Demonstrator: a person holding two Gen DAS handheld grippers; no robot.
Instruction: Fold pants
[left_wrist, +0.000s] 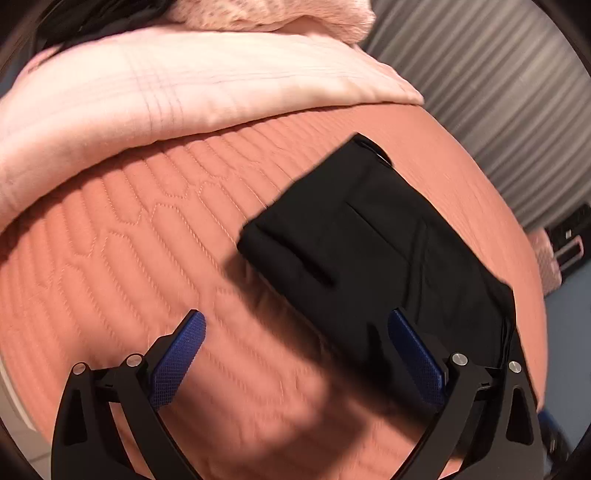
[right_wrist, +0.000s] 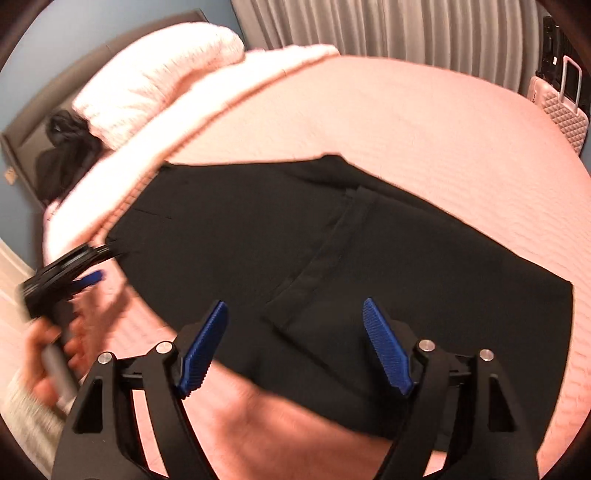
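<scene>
The black pants (right_wrist: 332, 266) lie folded into a compact rectangle on the pink quilted bedspread (right_wrist: 424, 140). In the left wrist view they (left_wrist: 373, 251) sit right of centre. My left gripper (left_wrist: 295, 325) is open and empty, above the bedspread at the pants' near left corner; its right finger overlaps the fabric edge. It also shows in the right wrist view (right_wrist: 85, 280), held in a hand left of the pants. My right gripper (right_wrist: 295, 314) is open and empty, hovering over the near edge of the pants.
A pale pink blanket (left_wrist: 166, 103) and pillows (right_wrist: 159, 74) lie at the head of the bed. A dark garment (right_wrist: 66, 140) sits by the headboard. Grey curtains (right_wrist: 388, 26) hang behind. A pink suitcase (right_wrist: 561, 110) stands past the bed's far right edge.
</scene>
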